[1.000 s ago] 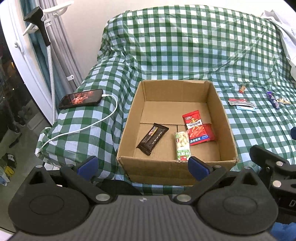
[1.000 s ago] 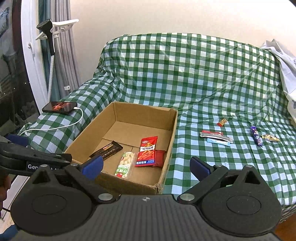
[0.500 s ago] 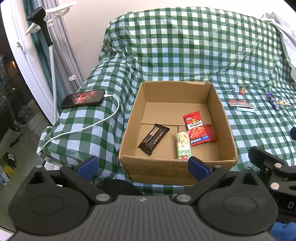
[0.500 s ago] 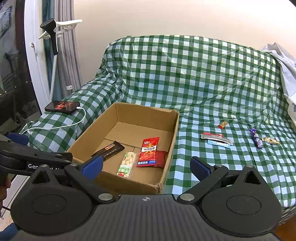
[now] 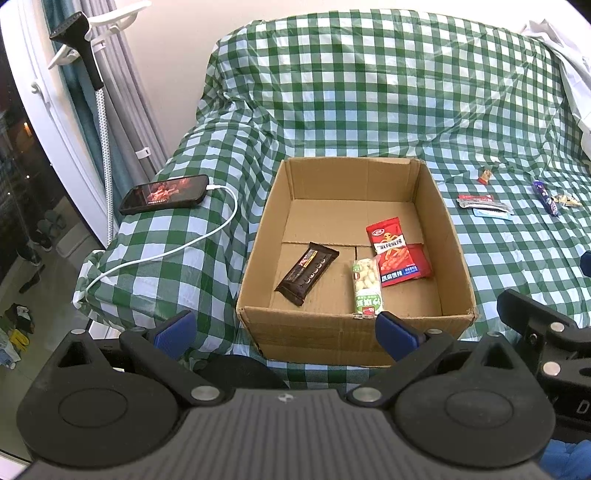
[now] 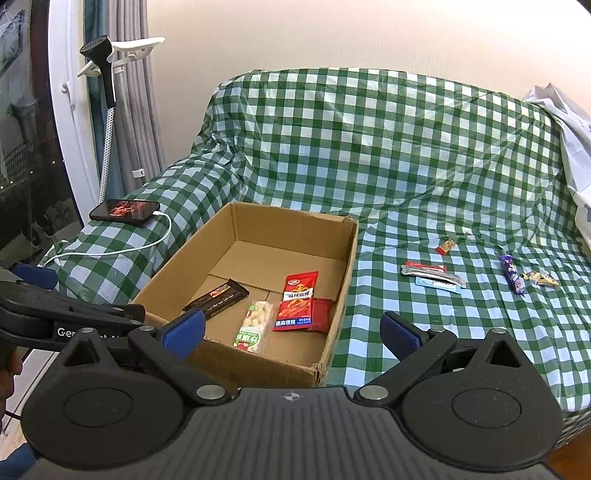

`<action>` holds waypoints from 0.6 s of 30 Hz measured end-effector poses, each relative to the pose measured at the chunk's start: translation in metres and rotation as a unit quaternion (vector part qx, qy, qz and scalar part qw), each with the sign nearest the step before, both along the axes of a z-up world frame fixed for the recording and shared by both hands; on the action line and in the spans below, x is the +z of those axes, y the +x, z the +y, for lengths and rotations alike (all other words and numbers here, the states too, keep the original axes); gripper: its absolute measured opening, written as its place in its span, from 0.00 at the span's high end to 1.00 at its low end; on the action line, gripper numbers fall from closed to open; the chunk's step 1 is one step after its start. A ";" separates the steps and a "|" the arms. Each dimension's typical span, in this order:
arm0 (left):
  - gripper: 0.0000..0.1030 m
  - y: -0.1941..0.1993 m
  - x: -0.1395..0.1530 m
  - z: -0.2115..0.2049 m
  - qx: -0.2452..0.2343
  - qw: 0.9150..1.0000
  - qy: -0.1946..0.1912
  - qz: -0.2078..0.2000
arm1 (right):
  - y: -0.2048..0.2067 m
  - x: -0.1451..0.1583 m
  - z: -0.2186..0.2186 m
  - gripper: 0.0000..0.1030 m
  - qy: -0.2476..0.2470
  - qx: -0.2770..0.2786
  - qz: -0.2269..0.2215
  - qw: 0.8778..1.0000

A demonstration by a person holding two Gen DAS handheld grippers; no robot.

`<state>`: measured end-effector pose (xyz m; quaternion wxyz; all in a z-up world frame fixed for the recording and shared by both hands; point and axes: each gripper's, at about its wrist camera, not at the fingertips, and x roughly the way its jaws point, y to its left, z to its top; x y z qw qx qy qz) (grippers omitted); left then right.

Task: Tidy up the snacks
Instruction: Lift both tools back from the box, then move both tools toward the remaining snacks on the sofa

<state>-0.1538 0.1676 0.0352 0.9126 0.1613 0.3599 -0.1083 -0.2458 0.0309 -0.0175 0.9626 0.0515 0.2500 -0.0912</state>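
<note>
Both grippers pull back slightly, jaws open and empty; cardboard box unchanged, loose snacks at 2 o'clock remain.

A sofa draped in a green-and-white checked cover fills most of the room, its back against a plain cream wall. At the sofa's left end, grey curtains hang beside a white-framed glass door with darkness outside. A black-headed garment steamer stands by the curtains. Pale floor shows below the sofa's left arm, with shoes near the door.
</note>
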 end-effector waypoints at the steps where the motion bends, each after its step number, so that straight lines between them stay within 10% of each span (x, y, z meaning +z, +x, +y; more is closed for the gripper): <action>1: 0.00 0.000 -0.001 0.000 0.000 1.000 0.001 0.001 | 0.000 -0.001 0.000 0.02 0.001 0.000 0.001 1.000; 18: 0.00 0.017 -0.013 -0.021 -0.003 0.999 0.027 0.030 | 0.004 -0.019 -0.025 0.02 0.035 -0.003 0.022 0.999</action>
